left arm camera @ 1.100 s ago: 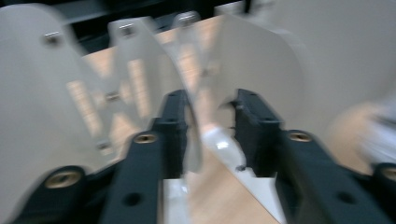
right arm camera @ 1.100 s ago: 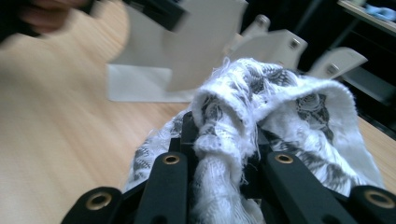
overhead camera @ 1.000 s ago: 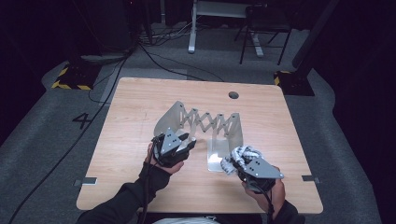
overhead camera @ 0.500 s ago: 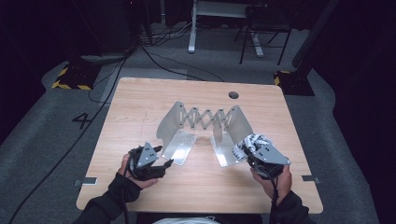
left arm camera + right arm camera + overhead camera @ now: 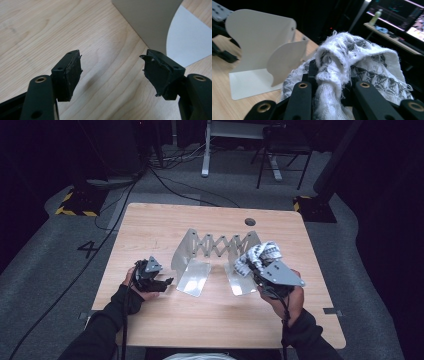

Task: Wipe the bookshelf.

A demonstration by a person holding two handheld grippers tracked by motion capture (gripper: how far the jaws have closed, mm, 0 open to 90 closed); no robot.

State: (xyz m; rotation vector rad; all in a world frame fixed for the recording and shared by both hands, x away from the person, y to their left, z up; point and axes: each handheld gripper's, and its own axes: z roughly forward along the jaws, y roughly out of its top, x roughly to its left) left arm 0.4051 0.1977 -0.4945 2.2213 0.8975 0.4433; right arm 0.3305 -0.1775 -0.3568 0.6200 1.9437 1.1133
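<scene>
Above the right end of the metal rack point(image 5: 215, 255), the right gripper point(image 5: 260, 265) is clamped on a black-and-white cloth point(image 5: 257, 256) — lifted clear of the table point(image 5: 210, 320). The left gripper point(image 5: 159, 282), low by the rack's left plate, has just been opening its jaws, nothing between them. The cloth looks mid-carry — next it needs lowering onto the rack, perhaps with the left taking a free edge.

my grippers: 2 (left point(image 5: 167, 281), right point(image 5: 255, 266)) | cloth point(image 5: 257, 257) in my right one: 1 | extending metal rack point(image 5: 220, 245): 1, with 2 end plates | table point(image 5: 200, 320): 1
</scene>
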